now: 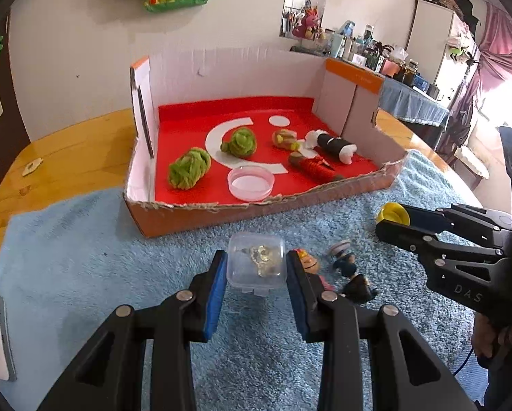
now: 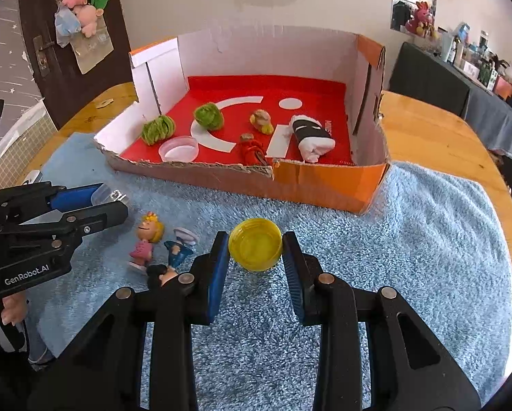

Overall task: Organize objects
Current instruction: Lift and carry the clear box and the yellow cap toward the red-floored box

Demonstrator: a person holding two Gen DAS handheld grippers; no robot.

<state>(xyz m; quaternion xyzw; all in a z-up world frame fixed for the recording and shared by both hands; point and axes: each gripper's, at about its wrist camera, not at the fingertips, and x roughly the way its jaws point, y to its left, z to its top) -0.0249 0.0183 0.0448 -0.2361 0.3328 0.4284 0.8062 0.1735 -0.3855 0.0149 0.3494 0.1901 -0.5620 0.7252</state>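
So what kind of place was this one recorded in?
Most likely a lived-in home, probably a dining or living room: a wooden table covered by a blue towel, soft toys hanging on a door, and a cluttered sideboard along the far wall.

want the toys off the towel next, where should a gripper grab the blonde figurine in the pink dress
Grip the blonde figurine across its pink torso, the narrowest part between its big round head and flat base. It lies on its back on the blue towel, so come from above with the pads either side of the body. Mind the other figurine lying close beside it.
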